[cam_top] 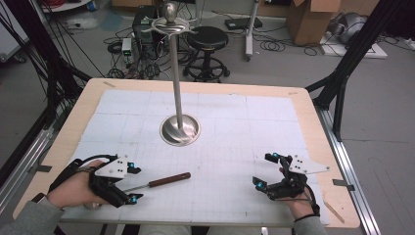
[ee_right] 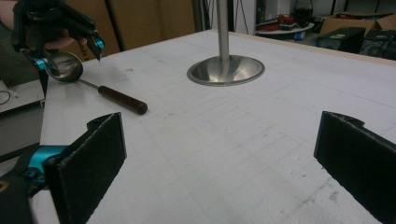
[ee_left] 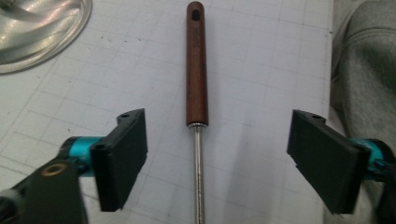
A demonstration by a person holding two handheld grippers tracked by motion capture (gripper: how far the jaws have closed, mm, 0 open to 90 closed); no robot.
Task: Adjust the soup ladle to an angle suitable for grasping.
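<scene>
One steel ladle with a dark brown wooden handle [cam_top: 169, 180] lies on the white gridded mat [cam_top: 235, 127]. One tall silver metal stand with a round dished base [cam_top: 180, 129] rises from it. Two black two-jaw grippers are held over the mat, the left gripper [cam_top: 131, 183] and the right gripper [cam_top: 265, 171]. Behind the table stands one black round stool [cam_top: 208, 39].

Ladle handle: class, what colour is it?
Dark reddish-brown wood on the ladle handle, with a bare metal shaft; the left gripper view shows it best.
</scene>
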